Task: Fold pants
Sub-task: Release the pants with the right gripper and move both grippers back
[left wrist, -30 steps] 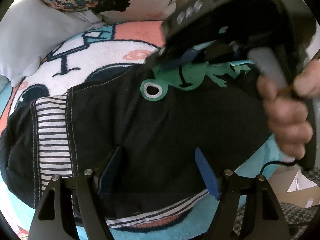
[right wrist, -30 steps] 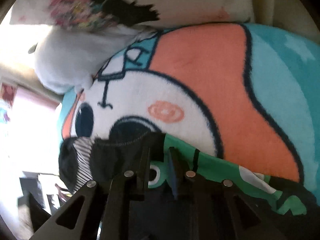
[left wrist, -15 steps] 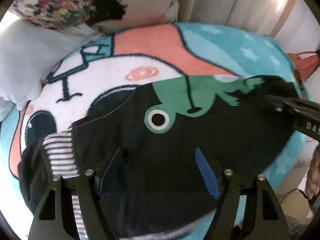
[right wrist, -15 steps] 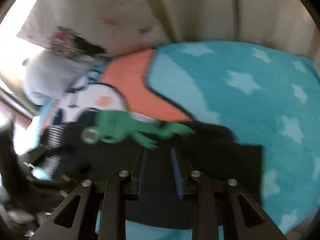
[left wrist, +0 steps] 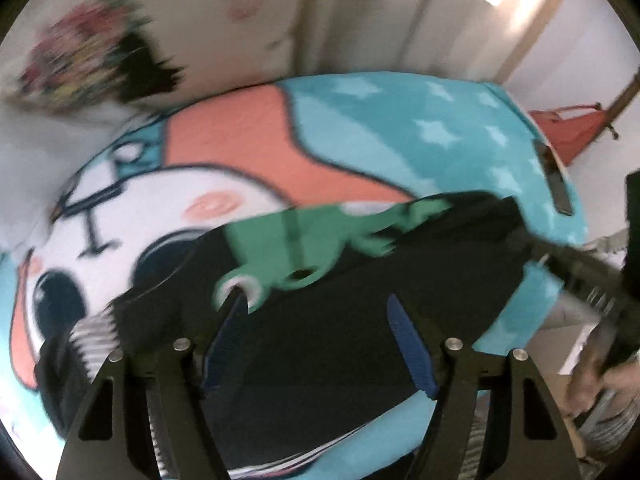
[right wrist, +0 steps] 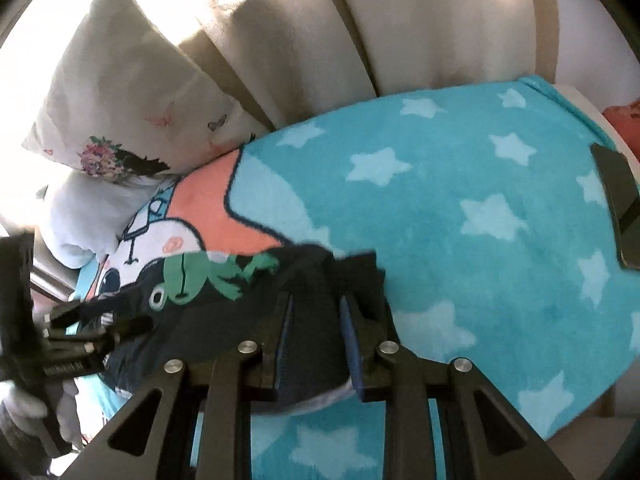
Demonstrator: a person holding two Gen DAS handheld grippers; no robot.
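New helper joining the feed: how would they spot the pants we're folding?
Find the turquoise star blanket that covers the bed. At its near edge lie the dark pants, spread under both grippers. A green frog print and a striped waistband set them apart from the pale pillows behind.

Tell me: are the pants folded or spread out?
Spread out: the pants lie flat on the blanket, frog print up; no completed fold shows.

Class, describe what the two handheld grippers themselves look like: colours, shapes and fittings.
Left gripper and right gripper match: black angular fingers with triangular cut-outs, silver round bolts at the joints and ribbed blue pads on the inner faces. No sleeves visible.
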